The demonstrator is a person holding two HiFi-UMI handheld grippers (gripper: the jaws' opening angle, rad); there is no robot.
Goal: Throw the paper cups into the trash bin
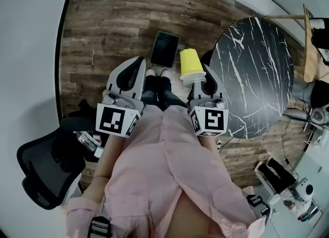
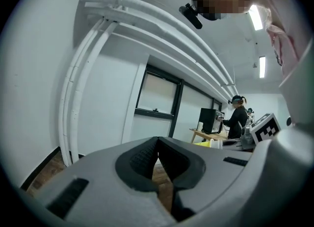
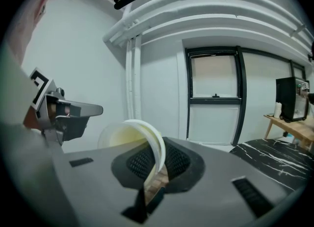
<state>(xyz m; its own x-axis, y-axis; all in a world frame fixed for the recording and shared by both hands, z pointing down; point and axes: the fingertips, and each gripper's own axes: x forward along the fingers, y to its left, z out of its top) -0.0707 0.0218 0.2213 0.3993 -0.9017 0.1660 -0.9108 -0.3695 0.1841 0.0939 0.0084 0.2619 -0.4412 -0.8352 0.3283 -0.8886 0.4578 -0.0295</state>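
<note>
A yellow paper cup (image 1: 190, 66) with a white rim is pinched by its rim in my right gripper (image 1: 199, 81), and its closed bottom points away from me. In the right gripper view the cup's rim (image 3: 153, 148) sits squeezed between the shut jaws, its pale inside turned left. My left gripper (image 1: 134, 71) is shut with nothing between its jaws (image 2: 158, 158), held level with the right one. A dark rectangular trash bin (image 1: 164, 49) stands on the wood floor just beyond both grippers, left of the cup.
A round black marble table (image 1: 254, 75) stands to the right. A black office chair (image 1: 43, 167) is at the lower left. White wall lies along the left. In the left gripper view a person (image 2: 237, 116) stands at a far counter.
</note>
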